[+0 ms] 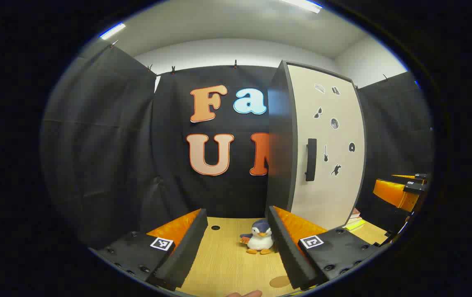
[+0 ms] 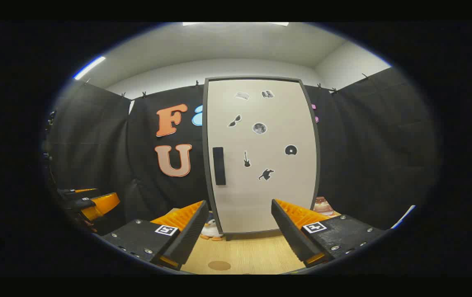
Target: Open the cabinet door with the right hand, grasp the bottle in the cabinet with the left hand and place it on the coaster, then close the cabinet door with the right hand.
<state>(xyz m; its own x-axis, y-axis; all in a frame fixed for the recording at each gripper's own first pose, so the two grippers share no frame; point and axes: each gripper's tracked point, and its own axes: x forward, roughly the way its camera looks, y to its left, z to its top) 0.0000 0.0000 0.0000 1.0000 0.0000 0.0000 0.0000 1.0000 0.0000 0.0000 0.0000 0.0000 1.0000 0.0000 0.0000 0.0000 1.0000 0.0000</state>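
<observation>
A tall cabinet (image 2: pixel 260 156) stands on the wooden table, its pale door (image 1: pixel 329 148) shut, with a dark vertical handle (image 2: pixel 218 166) on the door's left side and small stickers across it. The handle (image 1: pixel 310 159) is also in the left gripper view. A round brown coaster (image 2: pixel 219 265) lies on the table in front; it appears again (image 1: pixel 279 281) beside my left gripper's right finger. My right gripper (image 2: pixel 240 231) is open, facing the door from a short way back. My left gripper (image 1: pixel 236 247) is open to the cabinet's left. The bottle is hidden.
A plush penguin (image 1: pixel 258 238) sits on the table left of the cabinet, its edge peeking out by the door (image 2: pixel 210 229). Books (image 1: pixel 353 220) lie to the cabinet's right. Black cloth walls close the booth on all sides.
</observation>
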